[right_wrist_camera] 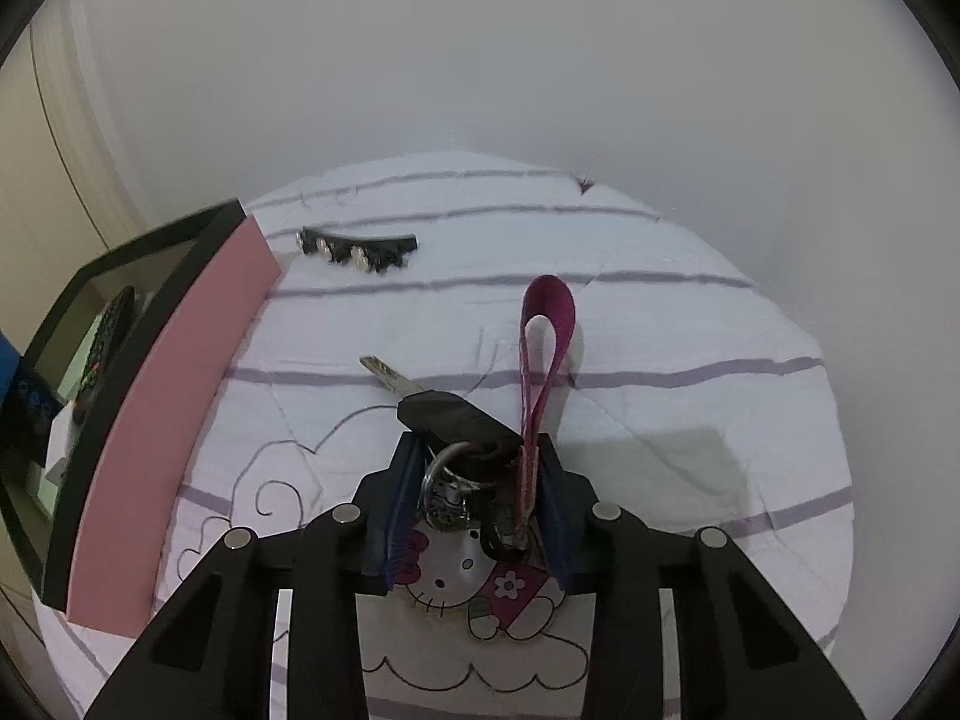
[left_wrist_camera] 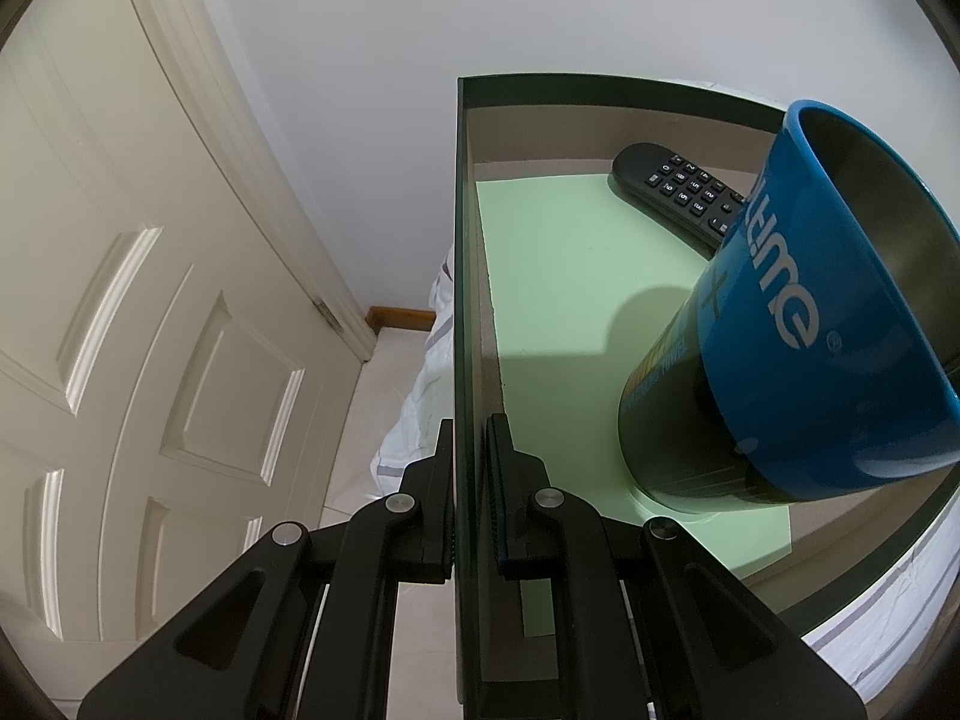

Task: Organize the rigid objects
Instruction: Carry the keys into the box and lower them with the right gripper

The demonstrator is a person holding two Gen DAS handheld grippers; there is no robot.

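Note:
My left gripper (left_wrist_camera: 471, 450) is shut on the side wall of a dark box (left_wrist_camera: 467, 252) with a green liner. A black remote (left_wrist_camera: 678, 189), a blue mug (left_wrist_camera: 840, 312) and a dark can (left_wrist_camera: 666, 420) under the mug sit in the box. In the right wrist view my right gripper (right_wrist_camera: 477, 450) is shut on a key bunch (right_wrist_camera: 456, 420): a black car key, a metal ring and a pink strap (right_wrist_camera: 543, 324) that loops upward. The box (right_wrist_camera: 174, 408) shows its pink side at the left. A black hair clip (right_wrist_camera: 357, 249) with shiny stones lies on the bed behind.
A white bed sheet (right_wrist_camera: 660, 330) with purple stripes and cartoon prints lies under the right gripper. A cream panelled door (left_wrist_camera: 150, 300) and tiled floor (left_wrist_camera: 384, 372) are left of the box. A pale wall (right_wrist_camera: 480, 60) stands behind the bed.

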